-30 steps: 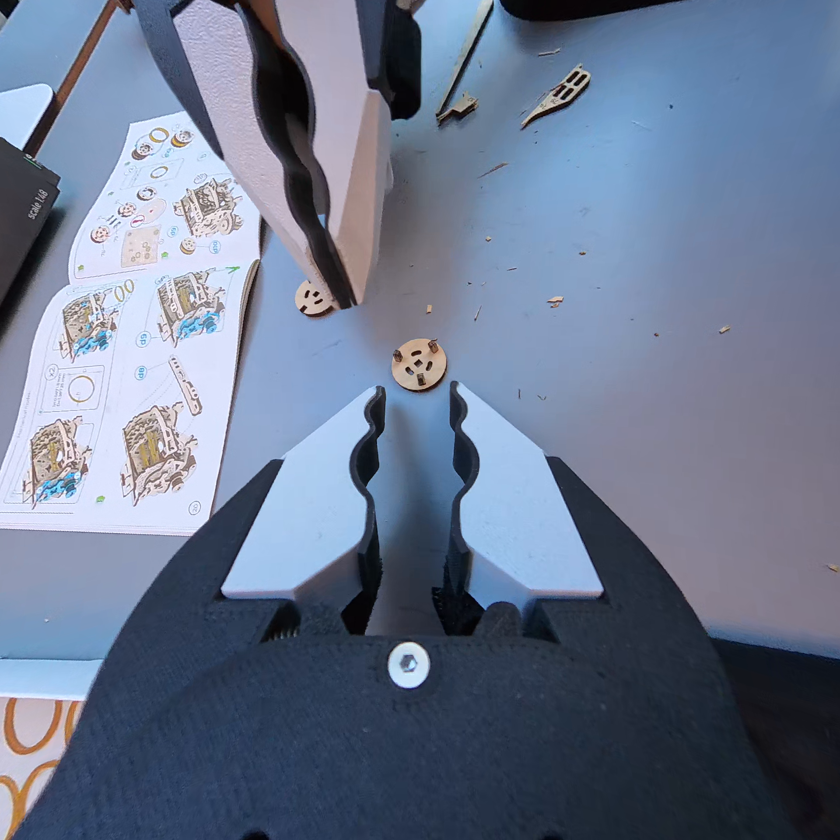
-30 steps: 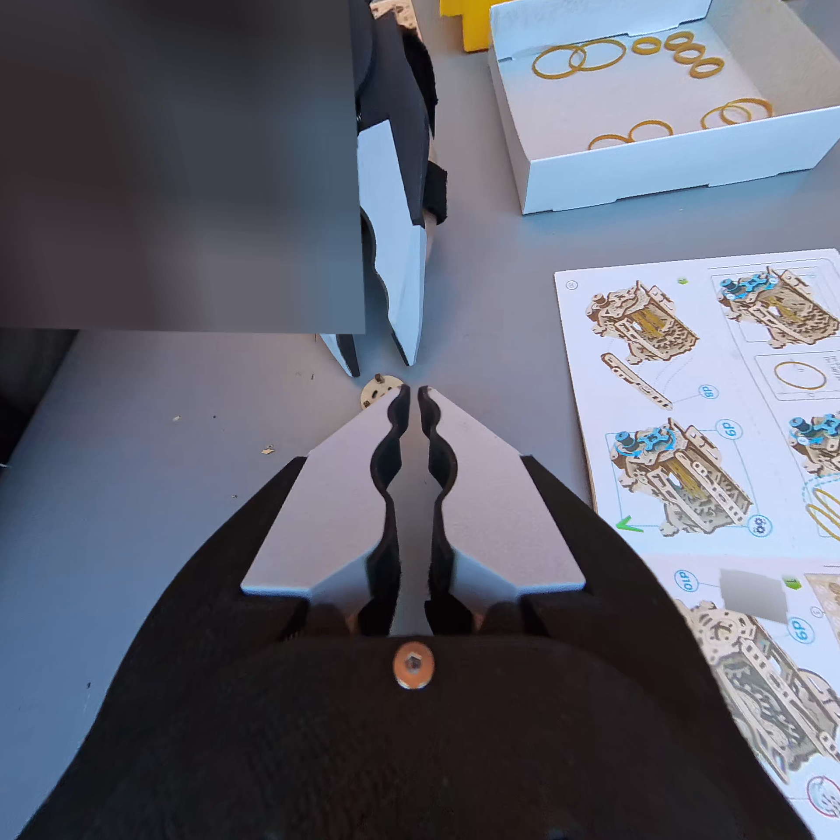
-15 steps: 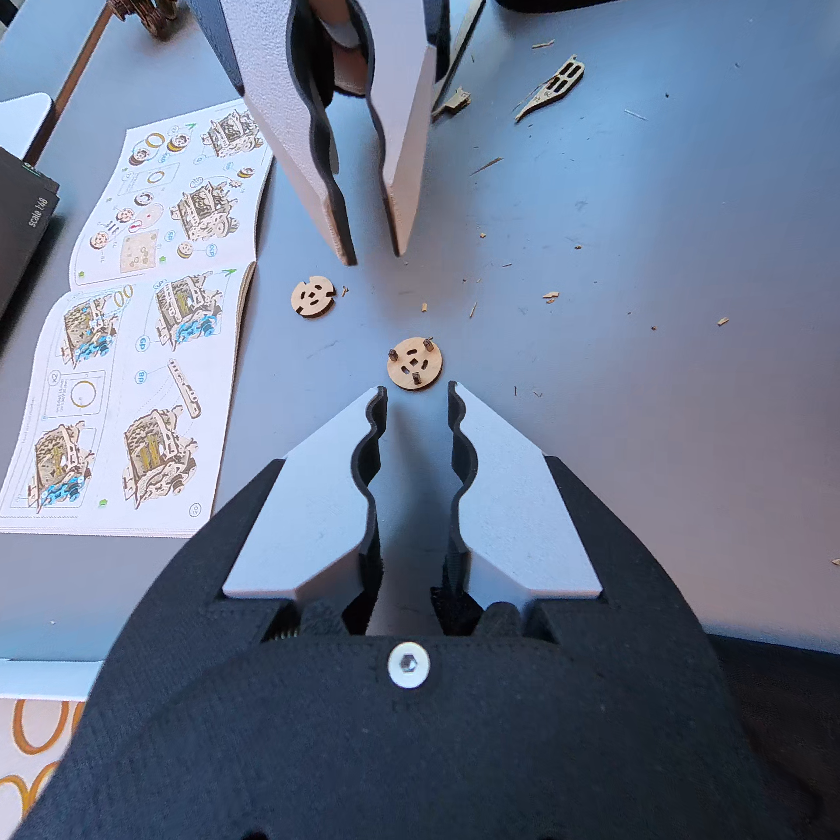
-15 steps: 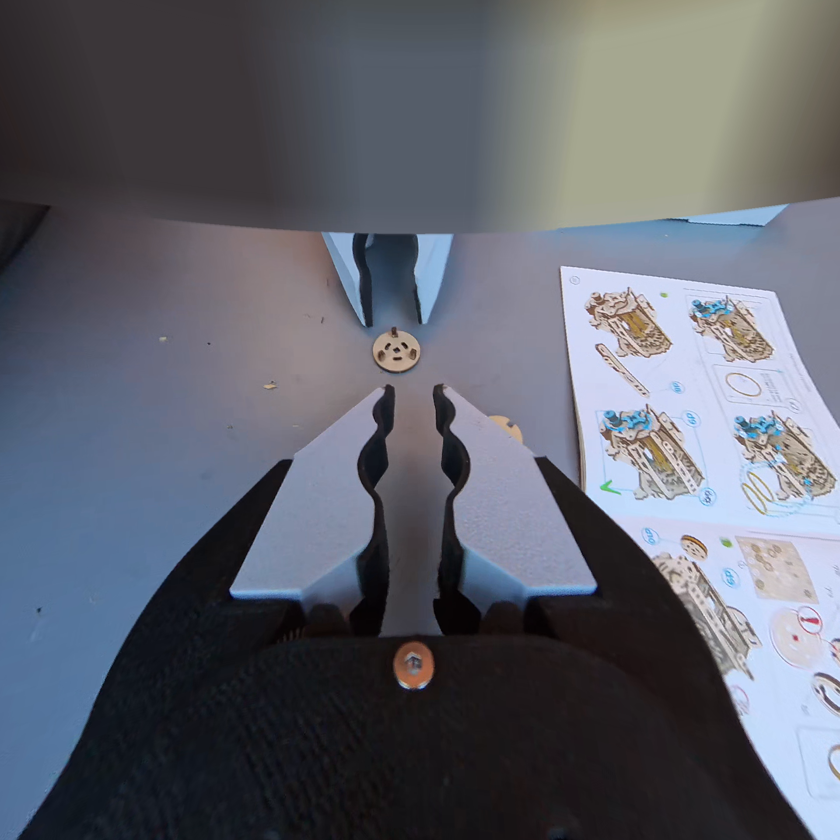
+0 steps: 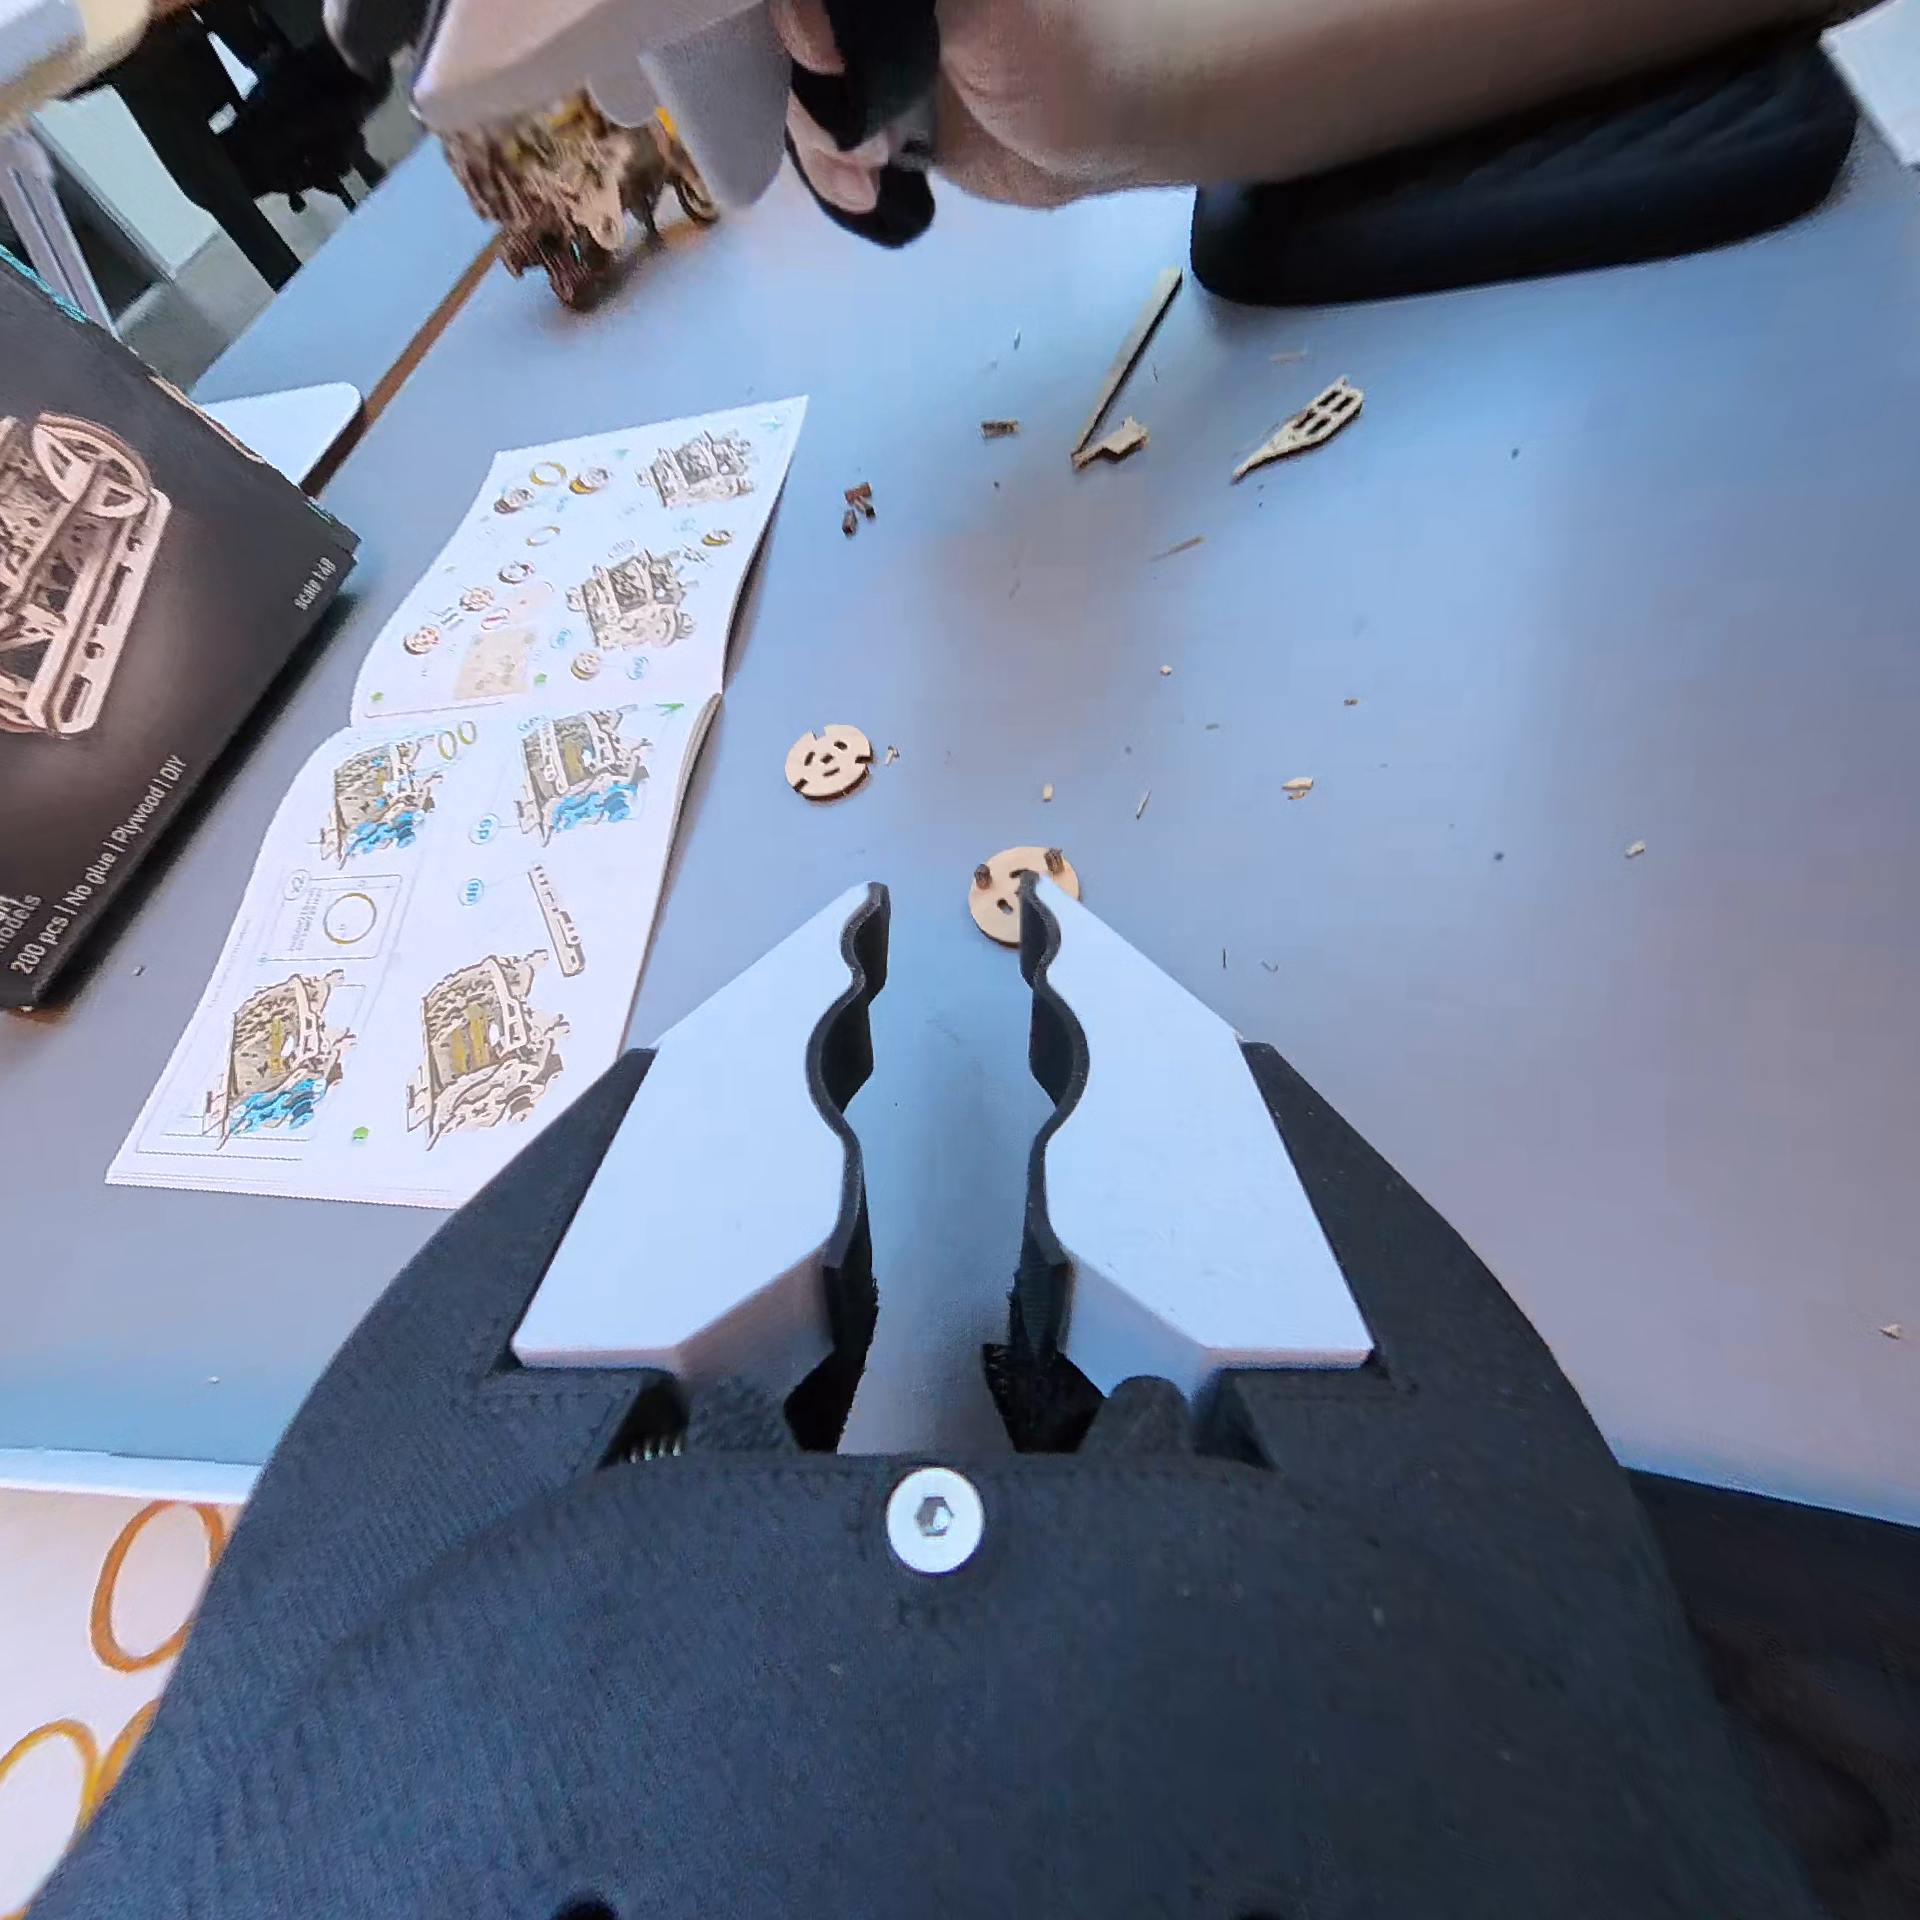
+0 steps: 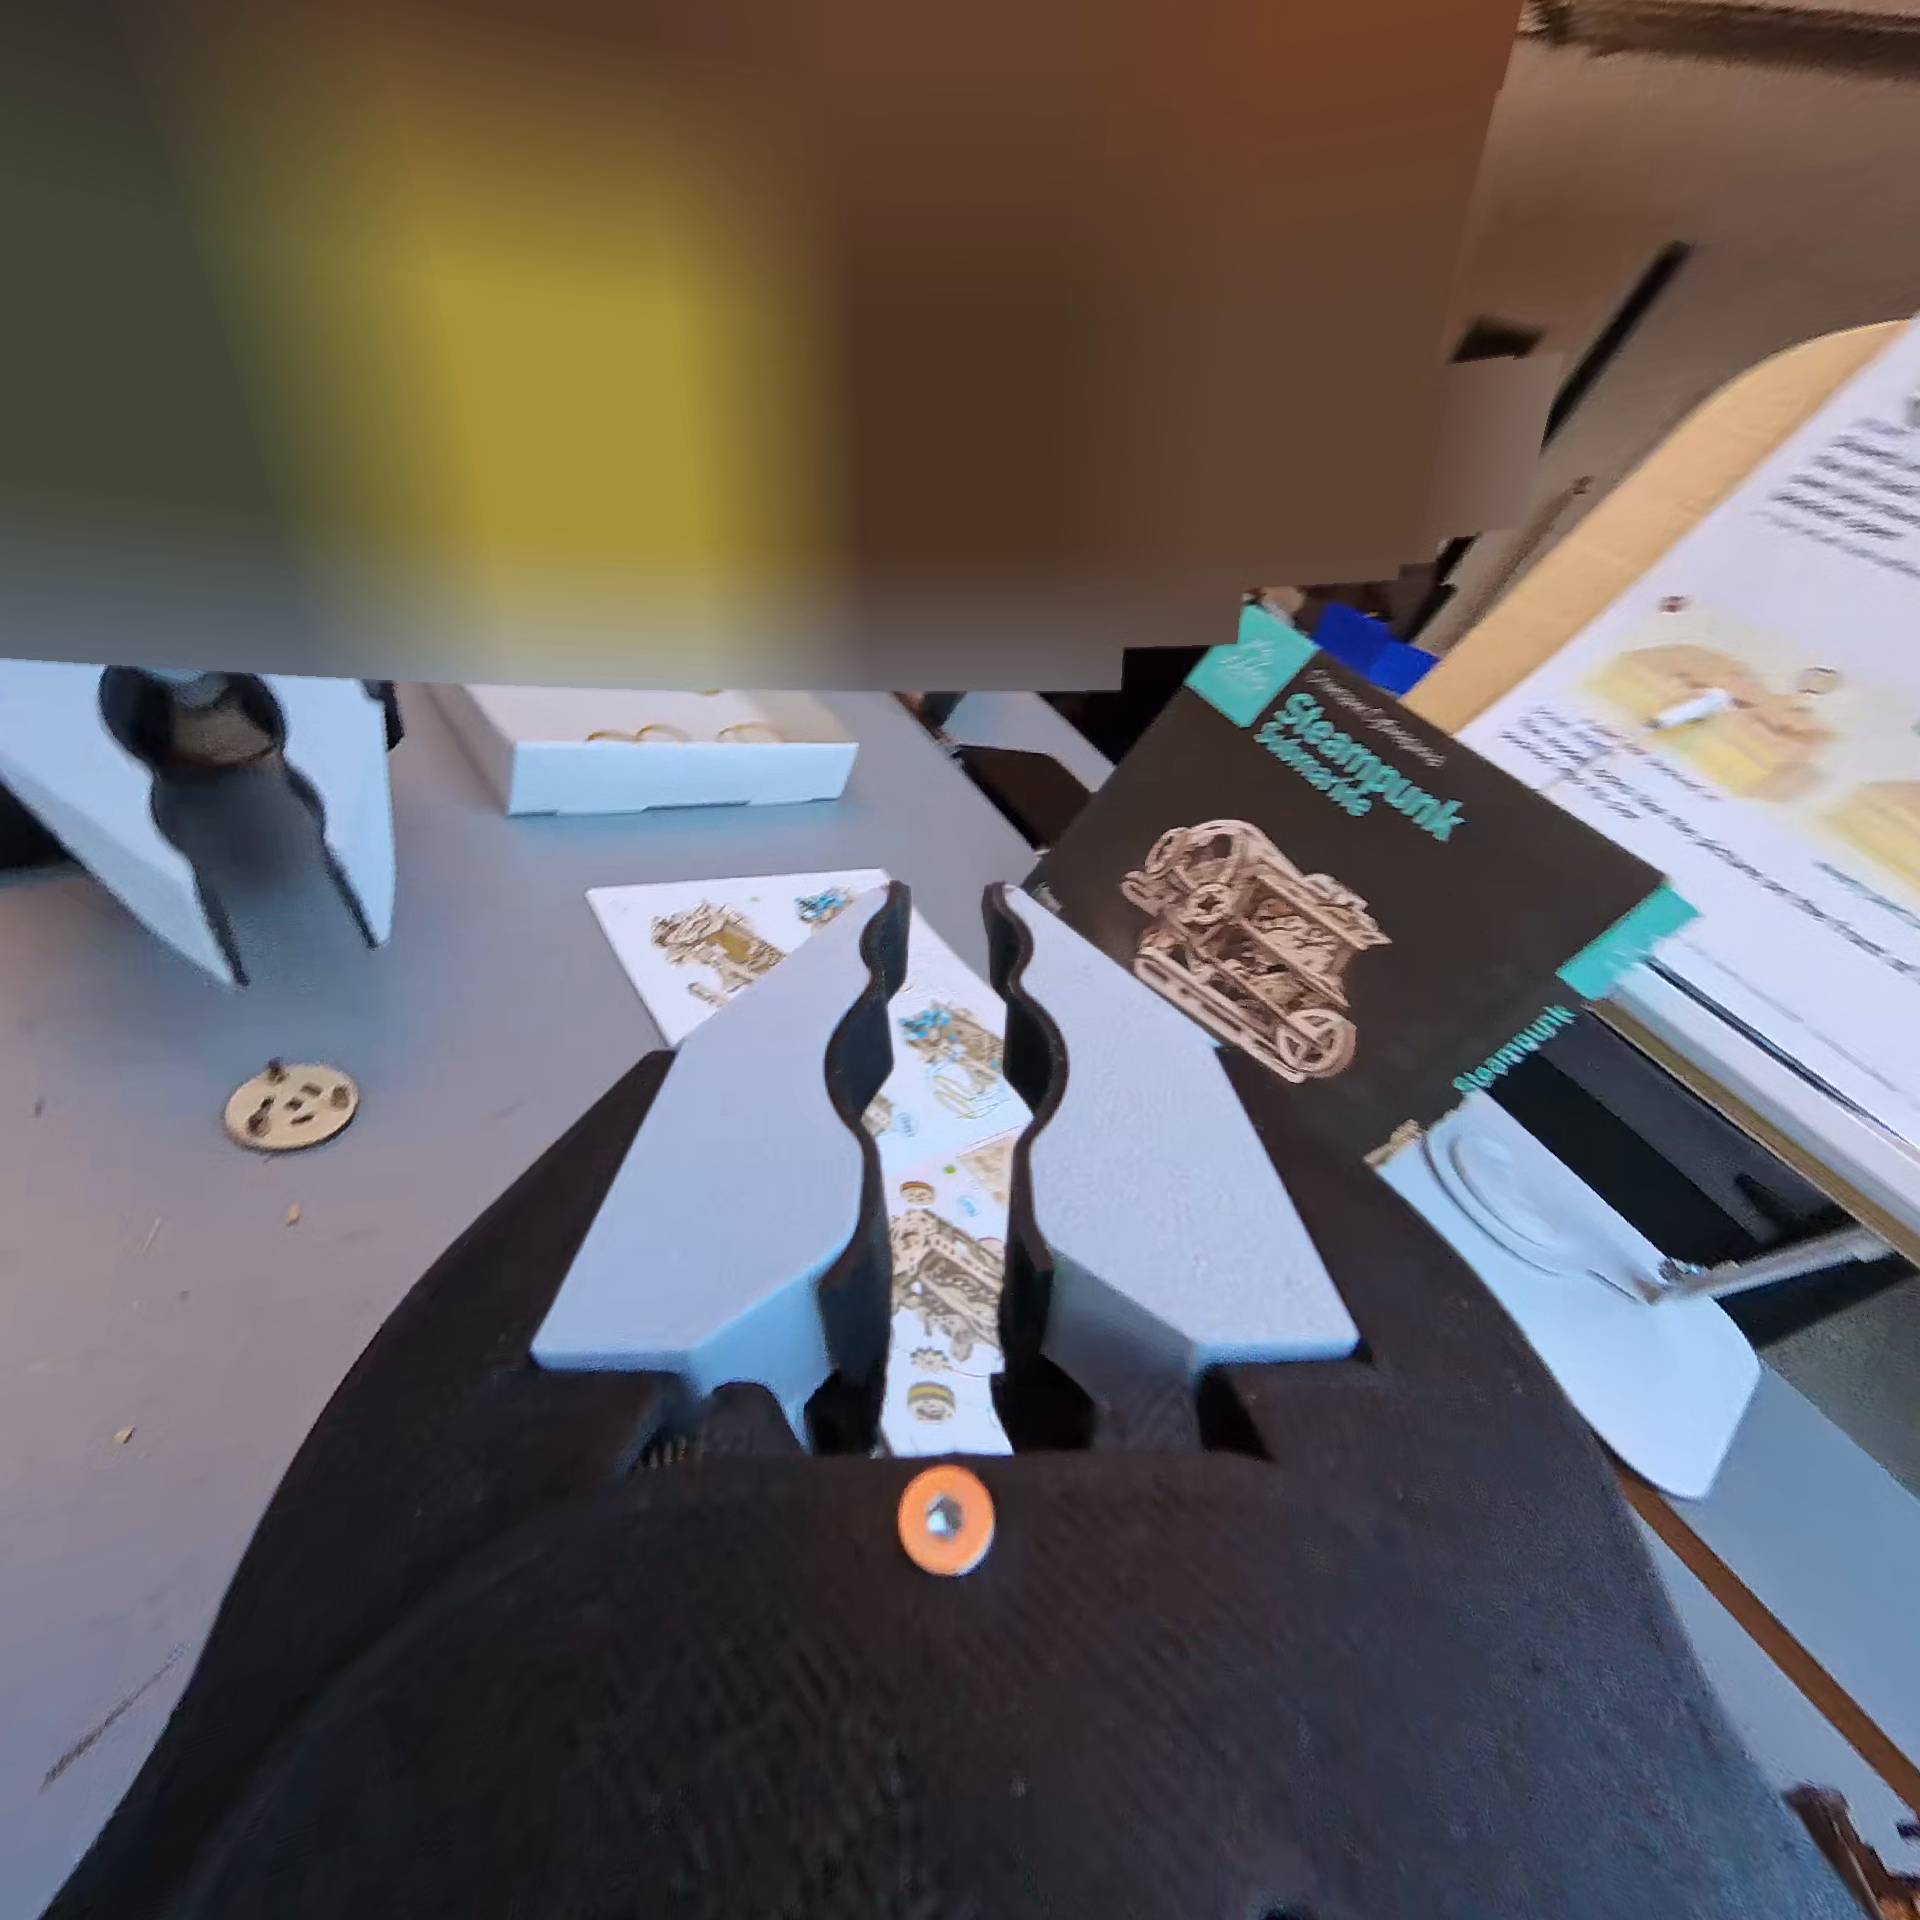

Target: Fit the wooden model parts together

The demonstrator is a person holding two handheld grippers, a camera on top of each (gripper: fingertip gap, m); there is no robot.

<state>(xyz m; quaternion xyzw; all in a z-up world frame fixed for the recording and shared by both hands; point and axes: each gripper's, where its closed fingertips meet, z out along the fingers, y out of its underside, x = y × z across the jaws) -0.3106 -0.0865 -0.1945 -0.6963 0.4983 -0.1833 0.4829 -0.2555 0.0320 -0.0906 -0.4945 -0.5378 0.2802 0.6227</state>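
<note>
A round wooden disc with small pegs (image 5: 1000,904) lies on the grey table (image 5: 1455,935), touching the tip of my left gripper's right finger, which partly hides it. It also shows in the right wrist view (image 6: 292,1103). A slotted wooden disc (image 5: 827,762) lies a little farther off to the left. My left gripper (image 5: 954,894) is open and empty, low over the table; it also shows in the right wrist view (image 6: 301,951). My right gripper (image 6: 945,899) is open and empty, raised above the instruction booklet (image 6: 717,940). It appears blurred at the top of the left wrist view (image 5: 623,83).
The booklet (image 5: 468,831) lies open on the left, beside a black box (image 5: 104,644). A partly built wooden model (image 5: 582,208) stands at the far left. Wood scraps (image 5: 1122,364) lie farther back. A white tray of rubber rings (image 6: 665,764) and a white stand (image 6: 1558,1299) are in view. My right gripper is the nearer one to the partly built wooden model (image 5: 582,208): about 30 cm, against 40 cm.
My right gripper has opened wider, lifted away from the slotted disc and swung towards the booklet and box. My left gripper has shifted slightly left, so the pegged disc is at its right fingertip.
</note>
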